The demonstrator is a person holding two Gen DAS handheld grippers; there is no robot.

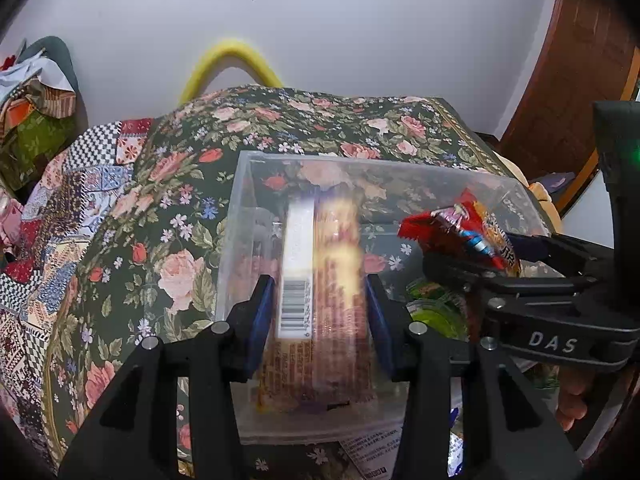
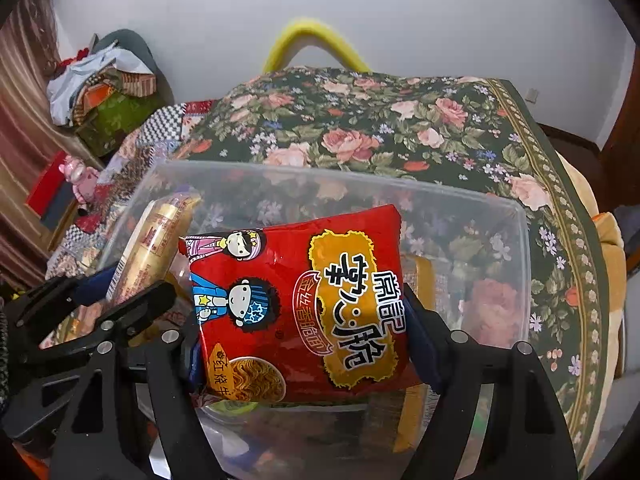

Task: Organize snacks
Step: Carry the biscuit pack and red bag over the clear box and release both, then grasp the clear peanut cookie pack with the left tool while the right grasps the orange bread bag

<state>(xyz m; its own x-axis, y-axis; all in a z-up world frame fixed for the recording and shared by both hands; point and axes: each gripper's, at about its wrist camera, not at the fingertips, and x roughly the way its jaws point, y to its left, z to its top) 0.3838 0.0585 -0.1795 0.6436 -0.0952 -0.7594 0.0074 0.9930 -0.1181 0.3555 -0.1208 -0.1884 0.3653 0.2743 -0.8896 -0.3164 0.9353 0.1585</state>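
Both hands hover over the clear plastic bin [image 2: 520, 248] on the floral-clothed table [image 2: 440, 120]. The left gripper [image 1: 320, 316] clamps a long biscuit pack [image 1: 320, 280], pointing away from the fingers into the bin; the right gripper [image 2: 304, 332], spread wide, holds a red noodle packet [image 2: 300, 304] alongside

Left gripper [image 1: 320, 320] and right gripper [image 2: 304, 344] apparently both clamped.

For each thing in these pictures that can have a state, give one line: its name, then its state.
Left gripper: shut on the biscuit pack.
Right gripper: red noodle packet between its pads.
Clear plastic box: open-topped, lidless, standing on the floral cloth.
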